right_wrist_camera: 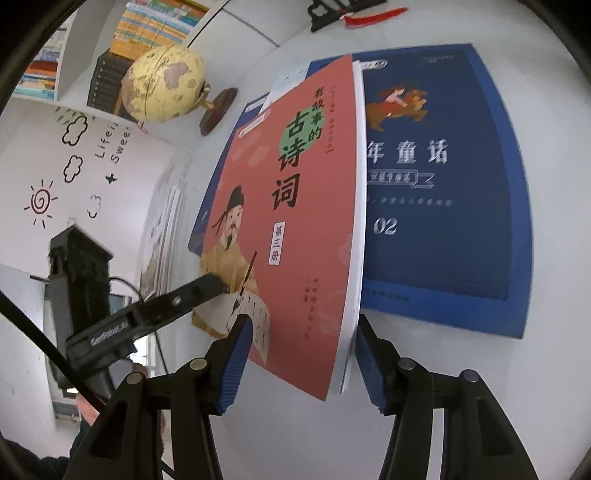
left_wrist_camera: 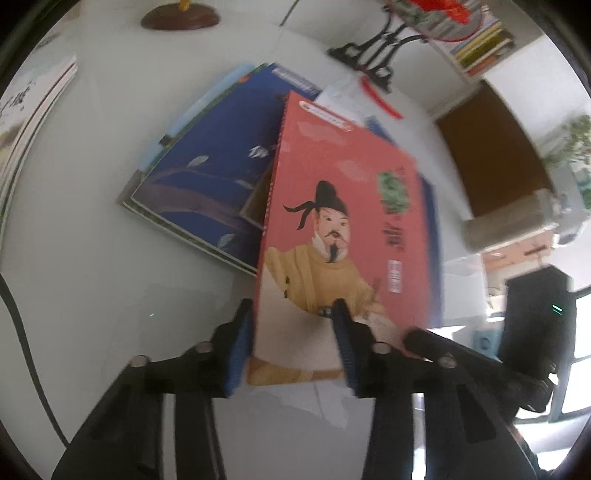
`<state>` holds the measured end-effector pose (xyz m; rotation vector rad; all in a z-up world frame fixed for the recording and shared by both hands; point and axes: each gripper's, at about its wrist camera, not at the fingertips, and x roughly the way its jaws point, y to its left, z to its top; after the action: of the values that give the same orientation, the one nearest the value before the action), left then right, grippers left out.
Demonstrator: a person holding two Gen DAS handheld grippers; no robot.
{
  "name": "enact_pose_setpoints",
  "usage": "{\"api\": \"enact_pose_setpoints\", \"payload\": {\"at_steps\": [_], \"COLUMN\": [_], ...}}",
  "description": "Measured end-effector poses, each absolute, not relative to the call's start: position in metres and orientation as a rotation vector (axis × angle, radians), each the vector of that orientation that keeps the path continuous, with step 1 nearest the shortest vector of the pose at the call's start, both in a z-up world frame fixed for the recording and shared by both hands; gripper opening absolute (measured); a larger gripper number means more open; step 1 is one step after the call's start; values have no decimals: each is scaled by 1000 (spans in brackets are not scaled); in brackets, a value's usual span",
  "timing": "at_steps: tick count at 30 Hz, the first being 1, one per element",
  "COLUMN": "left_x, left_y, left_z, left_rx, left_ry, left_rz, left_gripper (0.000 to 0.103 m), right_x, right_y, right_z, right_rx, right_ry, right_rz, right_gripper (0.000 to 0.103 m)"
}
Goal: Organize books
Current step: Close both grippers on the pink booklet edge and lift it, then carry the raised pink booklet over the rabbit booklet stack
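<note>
We see red book (left_wrist_camera: 332,206) clamped in left claw (left_wrist_camera: 291,343); right claw (right_wrist_camera: 301,354) straddles its corner, contact unclear; blue book (right_wrist_camera: 443,184) beneath, partly hidden.

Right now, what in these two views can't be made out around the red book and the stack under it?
- Left wrist view: red book covers much of the blue book; lower books in the stack show edges only.
- Left wrist view: motion blur smears the red book's title.
- Right wrist view: red book hides the left part of the blue book's title.
- Shelf books: spines too small to read.
</note>
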<state>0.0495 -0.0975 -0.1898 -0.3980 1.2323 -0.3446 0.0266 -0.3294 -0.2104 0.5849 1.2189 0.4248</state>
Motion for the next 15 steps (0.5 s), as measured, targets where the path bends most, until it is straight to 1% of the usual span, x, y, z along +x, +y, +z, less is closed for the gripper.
{"api": "enact_pose_setpoints", "payload": {"at_steps": [2,6,7,8,9,12,13,15], "left_x": [43,43,45,47,50,51,51,52], "left_y": [-95,-102,-104,-109,-115,-122,-120,-114], "left_z": [-178,-172,-174,-180,-184,-192,-192,-192], "left_rx": [-454,-515,-523,-526,-521,-542,-572,-649], "left_ry": [1205,1182,1186,1195,1203,1224,1226,1232], "left_rz": [-419,-484,-485,-482,-479,-472,-484,-513], "left_gripper": [29,29,25,18,15,11,9,8], "right_x": [29,30,30,30,30,30,30,32], "right_y": [-333,-345,-344,-343,-340,-334,-332,-330], "right_z": [-210,-214,-214,-214,-214,-212,-212,-211], "right_rx": [609,690,689,683,673,652,645,631], "right_ry": [1217,1217,1217,1218,1222,1234,1236,1250], "right_rz": [419,428,430,431,437,445,443,430], "right_gripper": [54,54,54,54,54,54,55,54]}}
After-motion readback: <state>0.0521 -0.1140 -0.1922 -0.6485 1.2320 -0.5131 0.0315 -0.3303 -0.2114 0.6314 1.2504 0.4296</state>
